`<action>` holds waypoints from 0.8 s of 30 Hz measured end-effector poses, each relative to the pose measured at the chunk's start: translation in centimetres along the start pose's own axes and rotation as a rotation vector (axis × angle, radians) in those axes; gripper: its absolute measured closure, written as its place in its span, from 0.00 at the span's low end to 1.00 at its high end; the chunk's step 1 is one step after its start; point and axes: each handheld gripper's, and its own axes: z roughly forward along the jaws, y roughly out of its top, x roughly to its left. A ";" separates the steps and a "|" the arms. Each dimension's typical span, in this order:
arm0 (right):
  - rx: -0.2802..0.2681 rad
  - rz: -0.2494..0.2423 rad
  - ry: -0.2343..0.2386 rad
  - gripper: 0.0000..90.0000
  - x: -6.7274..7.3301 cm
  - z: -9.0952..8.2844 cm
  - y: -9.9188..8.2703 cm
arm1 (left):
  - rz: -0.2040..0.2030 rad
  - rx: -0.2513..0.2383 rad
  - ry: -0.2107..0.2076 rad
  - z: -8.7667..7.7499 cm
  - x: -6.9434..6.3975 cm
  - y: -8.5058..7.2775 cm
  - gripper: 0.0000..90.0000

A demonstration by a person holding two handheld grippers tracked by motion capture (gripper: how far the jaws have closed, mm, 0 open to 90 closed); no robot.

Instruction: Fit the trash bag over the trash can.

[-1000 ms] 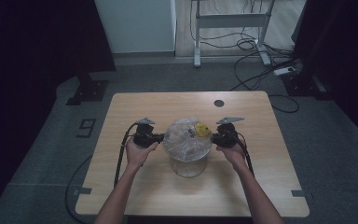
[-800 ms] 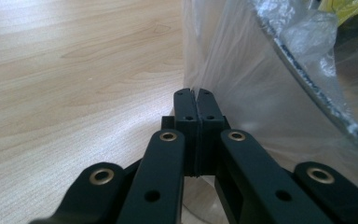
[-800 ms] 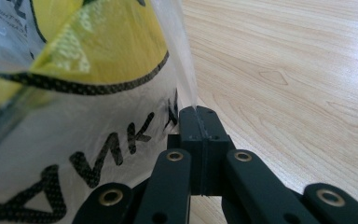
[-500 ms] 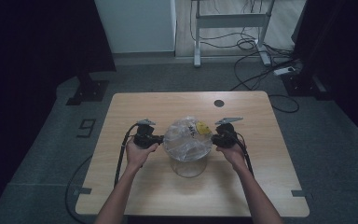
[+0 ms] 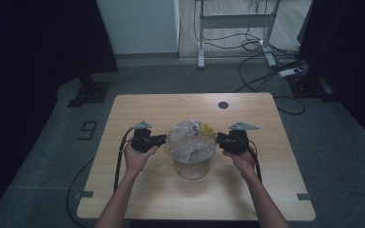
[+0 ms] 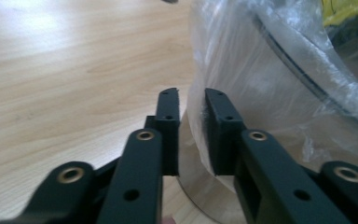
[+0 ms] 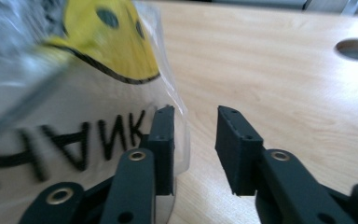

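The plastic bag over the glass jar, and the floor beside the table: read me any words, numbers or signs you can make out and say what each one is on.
"HANK": black capitals on the clear plastic bag; the word runs off the left edge into blur, so it may be longer.
A yellow smiley face printed on the same bag, no words.
"9": pale figure on the grey floor left of the table.
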 end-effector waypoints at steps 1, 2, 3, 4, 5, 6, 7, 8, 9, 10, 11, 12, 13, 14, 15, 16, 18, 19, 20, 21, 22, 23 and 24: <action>-0.016 0.002 0.000 0.71 0.0 -0.4 0.0 | 0.000 -0.009 0.005 -0.1 0.0 0.0 0.80; -0.016 0.002 0.000 0.71 0.0 -0.4 0.0 | 0.000 -0.009 0.005 -0.1 0.0 0.0 0.78; -0.042 0.003 0.005 0.69 -0.1 -1.0 0.0 | -0.004 -0.024 0.012 -0.4 0.1 0.0 0.76; -0.056 0.004 0.011 0.68 -0.1 -1.4 0.1 | -0.006 -0.030 0.015 -0.6 0.1 0.0 0.73; -0.065 0.003 0.015 0.66 -0.1 -1.7 0.1 | -0.006 -0.039 0.015 -0.8 0.1 0.0 0.70; -0.073 0.002 0.018 0.65 -0.1 -2.0 0.2 | -0.009 -0.047 0.017 -1.0 0.2 0.0 0.68; -0.082 0.001 0.021 0.64 0.0 -2.3 0.2 | -0.013 -0.055 0.019 -1.2 0.2 0.1 0.65; -0.089 0.002 0.021 0.62 0.1 -2.6 0.2 | -0.015 -0.063 0.021 -1.5 0.2 0.1 0.62; -0.097 0.000 0.023 0.61 0.2 -3.0 0.3 | -0.016 -0.071 0.023 -1.8 0.3 0.1 0.60; -0.102 -0.006 0.025 0.61 0.3 -3.4 0.4 | -0.017 -0.077 0.025 -2.1 0.3 0.1 0.58; -0.111 -0.010 0.025 0.60 0.4 -3.8 0.5 | -0.018 -0.085 0.027 -2.4 0.3 0.2 0.57; -0.117 -0.013 0.026 0.59 0.6 -4.2 0.6 | -0.021 -0.096 0.030 -2.7 0.2 0.2 0.56; -0.125 -0.015 0.029 0.58 0.8 -4.6 0.7 | -0.018 -0.106 0.030 -3.1 0.2 0.3 0.56; -0.134 -0.017 0.034 0.57 0.9 -5.0 0.8 | -0.015 -0.115 0.031 -3.4 0.1 0.4 0.56; -0.141 -0.020 0.040 0.57 1.2 -5.4 0.9 | -0.008 -0.126 0.033 -3.8 -0.1 0.5 0.56; -0.148 -0.025 0.050 0.57 1.4 -5.9 1.0 | -0.004 -0.137 0.031 -4.1 -0.3 0.6 0.56; -0.158 -0.038 0.062 0.56 1.9 -6.6 1.1 | 0.010 -0.150 0.021 -4.7 -0.7 0.8 0.56; -0.162 -0.043 0.074 0.55 2.2 -7.0 1.2 | 0.014 -0.156 0.011 -4.9 -1.0 1.0 0.55; -0.166 -0.049 0.089 0.55 2.6 -7.4 1.3 | 0.025 -0.159 0.001 -5.0 -1.5 1.3 0.55; -0.167 -0.063 0.109 0.54 3.2 -7.8 1.4 | 0.031 -0.159 -0.003 -5.1 -1.7 1.5 0.55; -0.166 -0.070 0.122 0.54 3.5 -8.0 1.5 | 0.043 -0.157 -0.010 -5.1 -2.2 1.7 0.55; -0.166 -0.077 0.146 0.53 4.1 -8.2 1.6 | 0.047 -0.155 -0.015 -5.1 -2.5 1.9 0.55; -0.164 -0.081 0.161 0.53 4.4 -8.4 1.7 | 0.057 -0.150 -0.023 -5.0 -2.9 2.1 0.55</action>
